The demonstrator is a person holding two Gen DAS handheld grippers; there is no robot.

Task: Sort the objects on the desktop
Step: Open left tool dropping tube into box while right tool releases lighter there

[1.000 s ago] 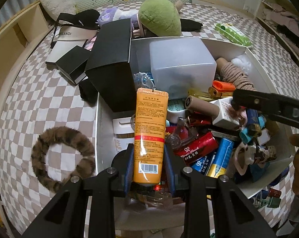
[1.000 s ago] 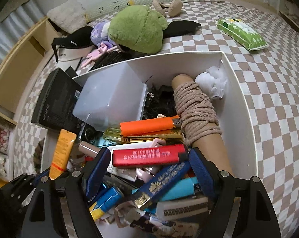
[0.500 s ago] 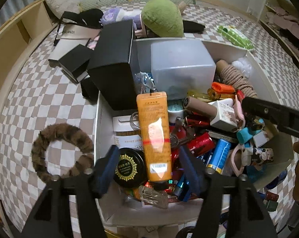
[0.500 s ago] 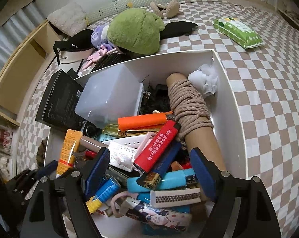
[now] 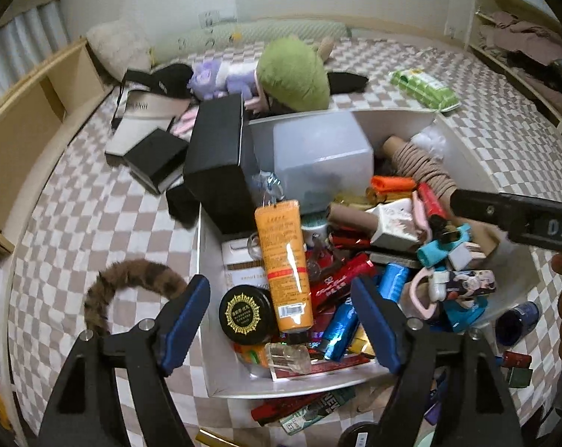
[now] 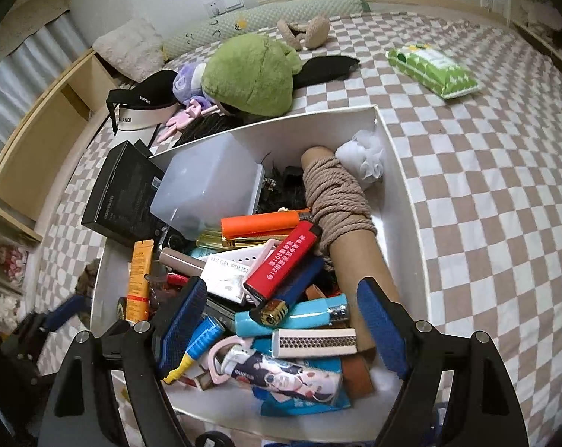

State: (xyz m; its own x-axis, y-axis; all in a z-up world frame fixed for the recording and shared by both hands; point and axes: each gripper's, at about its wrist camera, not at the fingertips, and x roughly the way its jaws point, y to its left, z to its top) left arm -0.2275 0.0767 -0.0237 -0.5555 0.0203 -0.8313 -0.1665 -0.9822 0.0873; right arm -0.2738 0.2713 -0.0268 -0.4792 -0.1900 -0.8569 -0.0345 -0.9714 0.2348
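A white box (image 5: 207, 339) (image 6: 400, 186) on the bed is packed with small items. An orange tube (image 5: 285, 264) (image 6: 139, 279) lies in it beside a black round jar (image 5: 247, 314). My left gripper (image 5: 281, 313) hangs open above the box's near left corner, holding nothing. A red lighter (image 6: 281, 260) rests on the pile over a dark blue one (image 6: 292, 290). My right gripper (image 6: 281, 327) is open above the box's near edge, empty. Its arm (image 5: 519, 216) crosses the left wrist view at right.
In the box: a frosted plastic container (image 5: 318, 152) (image 6: 210, 186), a rope-wrapped tube (image 6: 340, 201), an orange lighter (image 6: 262, 221). Outside: black boxes (image 5: 217, 164), a furry ring (image 5: 132, 279), a green plush (image 6: 251, 74), a wipes pack (image 6: 433, 70), loose items (image 5: 307, 406) by the near edge.
My left gripper let go of the orange tube, opened and pulled back. My right gripper released the red lighter, which now lies on the pile, and also drew back.
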